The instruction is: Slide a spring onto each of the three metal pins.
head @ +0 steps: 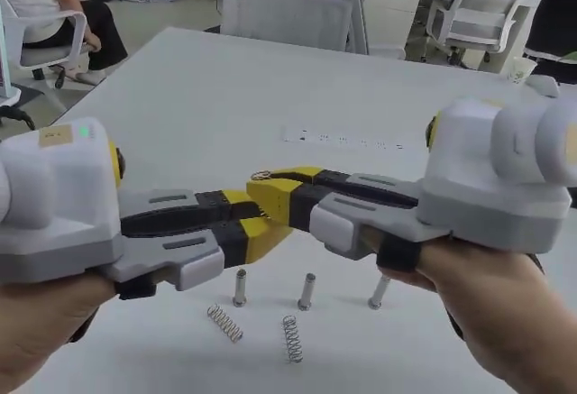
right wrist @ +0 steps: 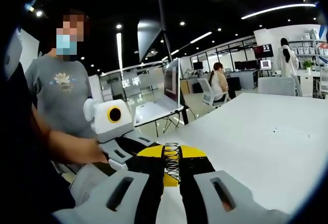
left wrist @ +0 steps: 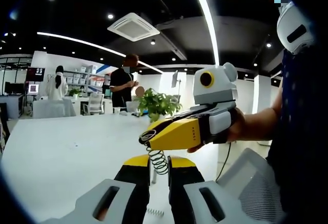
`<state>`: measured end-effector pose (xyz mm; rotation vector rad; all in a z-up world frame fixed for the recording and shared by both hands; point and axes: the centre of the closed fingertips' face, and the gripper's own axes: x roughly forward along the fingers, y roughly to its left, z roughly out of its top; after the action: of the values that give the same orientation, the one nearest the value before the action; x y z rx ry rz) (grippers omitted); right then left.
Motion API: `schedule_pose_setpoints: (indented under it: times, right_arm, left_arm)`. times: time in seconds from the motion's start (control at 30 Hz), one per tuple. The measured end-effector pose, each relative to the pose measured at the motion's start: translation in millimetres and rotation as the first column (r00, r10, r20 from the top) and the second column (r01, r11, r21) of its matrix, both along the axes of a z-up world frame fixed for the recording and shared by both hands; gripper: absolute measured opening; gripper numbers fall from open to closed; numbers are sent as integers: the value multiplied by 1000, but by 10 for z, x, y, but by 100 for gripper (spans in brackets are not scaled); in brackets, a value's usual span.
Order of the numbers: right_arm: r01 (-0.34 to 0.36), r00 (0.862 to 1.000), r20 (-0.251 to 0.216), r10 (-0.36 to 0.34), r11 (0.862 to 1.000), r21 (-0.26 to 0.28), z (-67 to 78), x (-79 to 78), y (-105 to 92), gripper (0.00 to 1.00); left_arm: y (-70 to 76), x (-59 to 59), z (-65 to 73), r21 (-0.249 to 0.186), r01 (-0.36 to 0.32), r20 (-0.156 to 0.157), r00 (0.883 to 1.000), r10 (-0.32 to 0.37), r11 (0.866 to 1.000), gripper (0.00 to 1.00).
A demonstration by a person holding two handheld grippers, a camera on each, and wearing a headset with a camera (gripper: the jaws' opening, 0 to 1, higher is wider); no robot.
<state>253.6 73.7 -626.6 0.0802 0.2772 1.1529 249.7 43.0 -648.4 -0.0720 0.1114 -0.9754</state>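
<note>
Three short metal pins stand upright in a row on the white table, all bare. Two loose springs lie just in front of them. A third spring is held in the air above the pins, between both grippers. My left gripper comes in from the left and my right gripper from the right, their yellow tips meeting. In the left gripper view my left gripper grips the spring's lower coils, while the right gripper pinches its top. In the right gripper view the spring lies along my right gripper.
Grey office chairs stand at the table's far edge, with a person seated at the back left. A row of small dark marks sits mid-table. Bare tabletop stretches beyond the grippers and around the pins.
</note>
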Motion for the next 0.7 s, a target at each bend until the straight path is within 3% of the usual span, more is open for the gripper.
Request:
schedule_pose_setpoints:
  times: [0.7]
  right_arm:
    - [-57,998,2,57,993,-107,-105,-71,-68,8]
  left_arm:
    - [9,-51,-138,140,32,57,998,-40,990,3]
